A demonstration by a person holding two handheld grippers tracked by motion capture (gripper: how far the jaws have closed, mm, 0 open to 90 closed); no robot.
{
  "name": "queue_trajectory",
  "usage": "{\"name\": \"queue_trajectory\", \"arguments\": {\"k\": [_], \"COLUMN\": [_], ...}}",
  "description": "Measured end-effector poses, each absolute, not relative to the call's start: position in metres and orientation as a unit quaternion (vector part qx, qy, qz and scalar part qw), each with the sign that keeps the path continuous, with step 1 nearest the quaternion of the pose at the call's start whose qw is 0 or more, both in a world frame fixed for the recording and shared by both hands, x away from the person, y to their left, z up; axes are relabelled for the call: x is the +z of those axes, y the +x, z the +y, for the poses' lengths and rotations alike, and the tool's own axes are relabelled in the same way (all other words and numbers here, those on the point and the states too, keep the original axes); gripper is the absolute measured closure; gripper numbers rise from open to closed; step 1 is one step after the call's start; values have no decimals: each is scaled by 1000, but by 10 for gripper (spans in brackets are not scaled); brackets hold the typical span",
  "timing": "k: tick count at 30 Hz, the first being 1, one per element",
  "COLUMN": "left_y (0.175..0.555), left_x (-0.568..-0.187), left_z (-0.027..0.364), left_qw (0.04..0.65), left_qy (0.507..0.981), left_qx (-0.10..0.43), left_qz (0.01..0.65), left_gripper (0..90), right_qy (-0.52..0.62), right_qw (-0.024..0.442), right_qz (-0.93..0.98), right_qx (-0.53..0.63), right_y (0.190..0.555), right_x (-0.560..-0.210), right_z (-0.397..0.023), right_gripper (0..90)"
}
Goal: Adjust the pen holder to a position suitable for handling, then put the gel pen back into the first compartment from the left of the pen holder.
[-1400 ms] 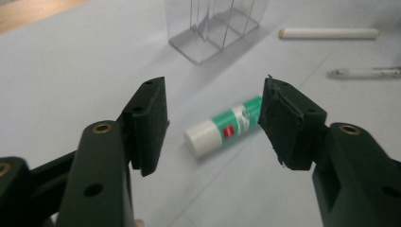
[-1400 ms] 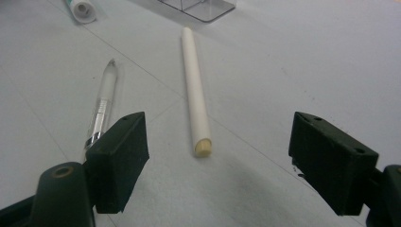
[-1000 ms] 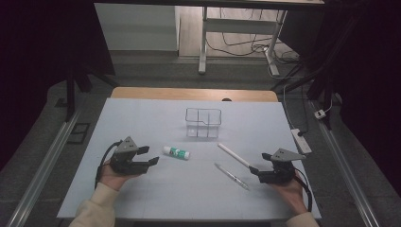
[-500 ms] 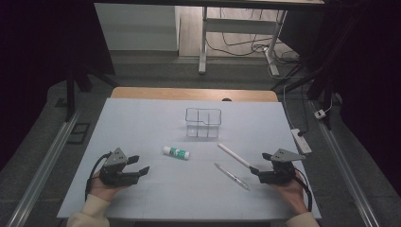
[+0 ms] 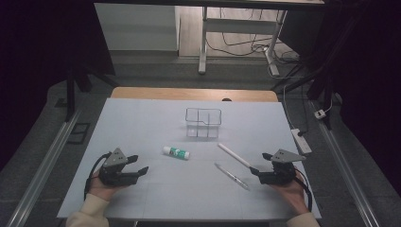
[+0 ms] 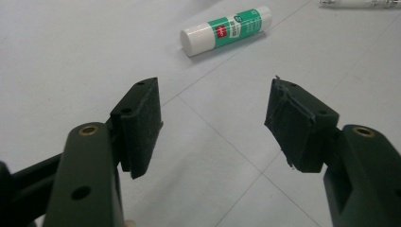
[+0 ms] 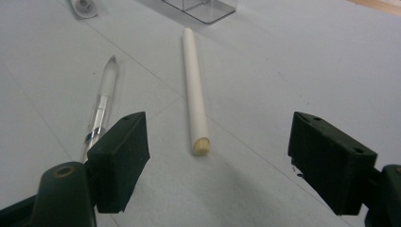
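Note:
A white and green glue stick lies mid-table. To its right are a white stick and a clear pen. A clear plastic container stands farther back. My left gripper rests low at the near left, open and empty, and points at the glue stick a short way ahead. My right gripper sits at the near right, also open and empty. The white stick's near end lies just ahead of its jaws, and the pen is beside its left jaw.
The white table sheet has a wooden strip along its far edge. A power strip lies off the right edge. Metal rails run along both sides, and desk legs with cables stand beyond.
My left hand has drawn back toward the near left corner and sunk a little, away from the glue stick. The right hand and all the objects have stayed where they were.

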State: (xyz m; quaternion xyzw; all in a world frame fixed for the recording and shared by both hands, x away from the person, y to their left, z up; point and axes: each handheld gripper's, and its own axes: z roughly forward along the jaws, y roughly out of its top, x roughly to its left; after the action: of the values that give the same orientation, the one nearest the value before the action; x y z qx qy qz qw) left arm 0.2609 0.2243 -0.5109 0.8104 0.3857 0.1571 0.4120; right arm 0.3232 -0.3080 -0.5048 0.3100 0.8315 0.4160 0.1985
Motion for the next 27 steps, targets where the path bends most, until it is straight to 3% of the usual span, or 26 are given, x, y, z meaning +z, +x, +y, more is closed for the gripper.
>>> {"name": "queue_trajectory", "arguments": {"k": [17,27], "left_y": [262,262], "left_x": [-514,-514], "left_z": [229,223], "left_qw": [411,407], "left_qy": [808,816], "left_qx": [157,151], "left_qz": [392,380], "left_gripper": [353,352], "right_qy": [297,273], "right_qw": [191,157], "right_qz": [838,859], "right_qx": [416,404], "right_y": [321,324], "right_x": [-497,-481], "right_z": [-298,-270], "right_gripper": [212,250]}}
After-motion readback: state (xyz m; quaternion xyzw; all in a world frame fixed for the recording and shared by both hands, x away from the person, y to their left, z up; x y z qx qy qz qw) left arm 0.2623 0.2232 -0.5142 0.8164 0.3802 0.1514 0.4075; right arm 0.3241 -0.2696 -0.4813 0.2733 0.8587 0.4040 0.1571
